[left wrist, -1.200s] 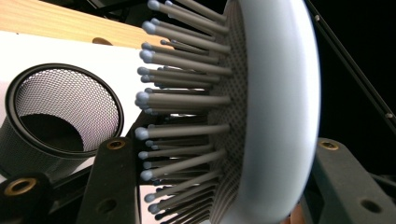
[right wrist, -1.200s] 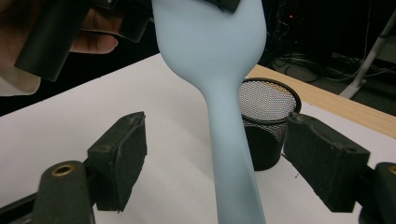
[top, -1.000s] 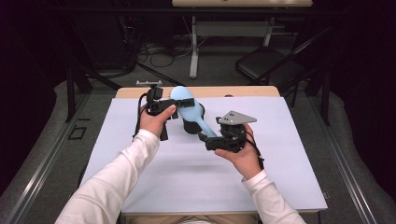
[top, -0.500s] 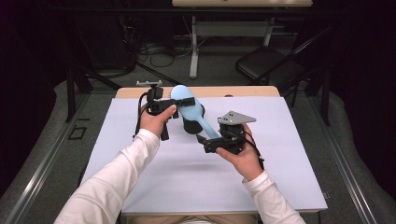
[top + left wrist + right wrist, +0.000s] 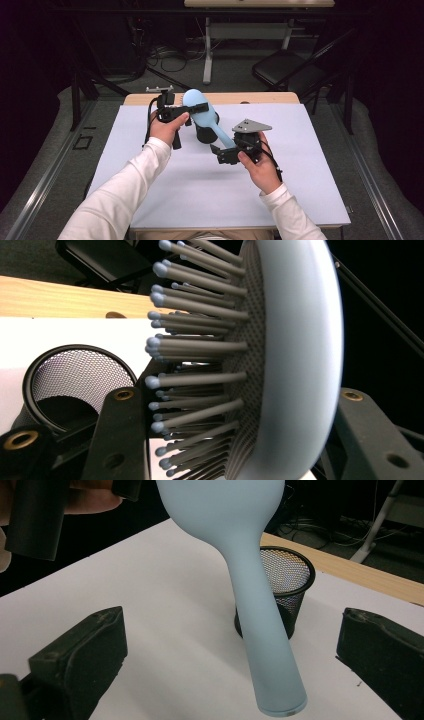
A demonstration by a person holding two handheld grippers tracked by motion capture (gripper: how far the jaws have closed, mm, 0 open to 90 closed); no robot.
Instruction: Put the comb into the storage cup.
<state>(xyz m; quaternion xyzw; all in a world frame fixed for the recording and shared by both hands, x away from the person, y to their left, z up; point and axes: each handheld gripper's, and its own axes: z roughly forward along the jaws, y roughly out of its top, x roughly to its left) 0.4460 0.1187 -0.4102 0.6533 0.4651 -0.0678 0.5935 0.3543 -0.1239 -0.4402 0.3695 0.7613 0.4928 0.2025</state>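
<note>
A light blue hairbrush (image 5: 201, 111) is held in the air above the white table (image 5: 300, 190), head up and handle slanting down to the right. My left gripper (image 5: 196, 107) is shut on the head; up close its jaws clamp the pale back (image 5: 300, 365) and the grey bristles (image 5: 200, 375). My right gripper (image 5: 218, 150) has just been opening and now stands open. The brush handle (image 5: 260, 620) hangs between its wide jaws, touching neither. A black mesh cup (image 5: 206, 133) stands upright on the table right behind the brush.
The mesh cup (image 5: 289, 582) is empty and sits near the table's far wooden edge (image 5: 270, 97). A folding chair (image 5: 290, 75), a desk frame (image 5: 207, 55) and cables lie on the floor beyond. White sheet spreads bare in front of both hands.
The right gripper's jaws have spread apart and let go of the brush handle. Both hands and the brush stay where they were.
</note>
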